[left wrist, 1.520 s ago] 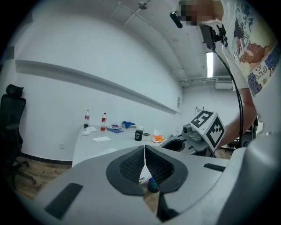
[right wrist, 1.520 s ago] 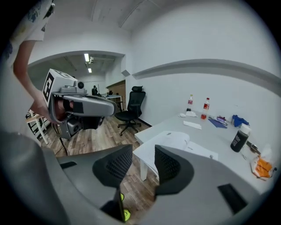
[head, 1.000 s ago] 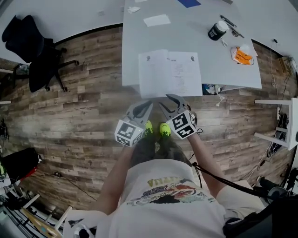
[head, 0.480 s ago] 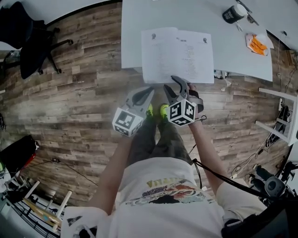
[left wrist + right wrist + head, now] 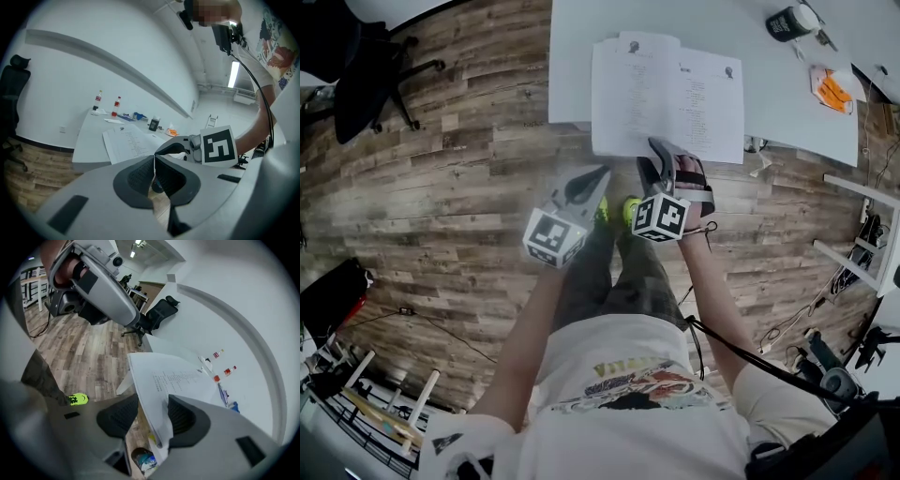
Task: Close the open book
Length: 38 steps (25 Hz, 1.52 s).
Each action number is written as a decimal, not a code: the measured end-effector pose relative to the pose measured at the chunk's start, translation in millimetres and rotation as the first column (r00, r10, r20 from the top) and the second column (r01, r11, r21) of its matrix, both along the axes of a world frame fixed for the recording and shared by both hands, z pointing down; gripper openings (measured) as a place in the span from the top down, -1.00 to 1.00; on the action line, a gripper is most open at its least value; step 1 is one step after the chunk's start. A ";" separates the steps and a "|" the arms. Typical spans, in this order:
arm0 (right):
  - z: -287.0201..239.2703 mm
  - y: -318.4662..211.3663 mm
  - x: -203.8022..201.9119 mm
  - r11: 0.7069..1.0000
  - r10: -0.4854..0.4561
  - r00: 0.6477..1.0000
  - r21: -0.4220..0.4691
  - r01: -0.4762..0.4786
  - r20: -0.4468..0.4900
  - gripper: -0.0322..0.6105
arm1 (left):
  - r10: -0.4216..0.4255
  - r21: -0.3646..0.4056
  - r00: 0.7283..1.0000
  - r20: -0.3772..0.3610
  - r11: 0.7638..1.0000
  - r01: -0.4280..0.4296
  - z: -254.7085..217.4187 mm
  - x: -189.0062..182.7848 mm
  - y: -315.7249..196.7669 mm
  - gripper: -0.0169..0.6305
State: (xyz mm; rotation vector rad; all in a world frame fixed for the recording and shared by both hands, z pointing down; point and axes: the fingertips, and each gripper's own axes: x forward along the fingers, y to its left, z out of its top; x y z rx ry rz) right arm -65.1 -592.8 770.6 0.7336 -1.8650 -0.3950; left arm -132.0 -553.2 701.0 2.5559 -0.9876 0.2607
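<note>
The open book (image 5: 666, 94) lies flat on the white table (image 5: 572, 56), its near edge hanging over the table's front edge. My right gripper (image 5: 661, 155) sits at that near edge. In the right gripper view the book's (image 5: 168, 376) overhanging edge stands between the jaws of the right gripper (image 5: 152, 401), nearer the right-hand pad; the jaws have just been opening and stand wide. My left gripper (image 5: 598, 175) hovers over the floor left of it, short of the table. Its jaws (image 5: 154, 158) meet, empty, with the book (image 5: 129, 143) ahead.
A black jar (image 5: 787, 21) and an orange item (image 5: 830, 89) lie at the table's far right. A black office chair (image 5: 366, 75) stands at the left on the wood floor. A bin (image 5: 143, 460) sits under the table. White shelving (image 5: 872, 234) is at the right.
Both grippers have sunk and come closer to the table's front edge. The right gripper has rolled and now straddles the book's near edge.
</note>
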 end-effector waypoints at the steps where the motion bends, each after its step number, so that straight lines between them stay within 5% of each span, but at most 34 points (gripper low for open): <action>1: 3.3 -0.9 0.6 1.000 -0.001 1.000 -0.001 0.001 -0.016 0.34 | -0.001 -0.001 1.000 -0.001 1.000 0.001 0.8 -0.7 -0.6 0.91; 7: 7.7 -4.9 0.2 1.000 0.004 0.999 0.001 -0.004 -0.032 0.34 | -0.011 -0.002 1.000 -0.002 1.000 0.011 -1.1 -5.3 -4.3 0.91; 14: -9.2 1.1 -2.8 0.998 0.059 0.992 -0.023 -0.057 0.115 0.50 | -0.014 0.009 1.000 -0.009 1.000 0.015 -8.0 -8.3 -7.7 0.91; 22: -39.2 8.1 0.5 0.985 0.170 0.951 -0.074 -0.157 0.256 0.70 | 0.002 0.022 1.000 -0.014 1.000 -0.001 -26.7 -9.3 -11.6 0.91; 38: -85.4 17.8 38.3 0.916 0.399 0.846 -0.207 -0.345 0.355 0.80 | 0.093 0.086 0.996 -0.010 0.992 -0.092 -112.1 -2.7 10.8 0.91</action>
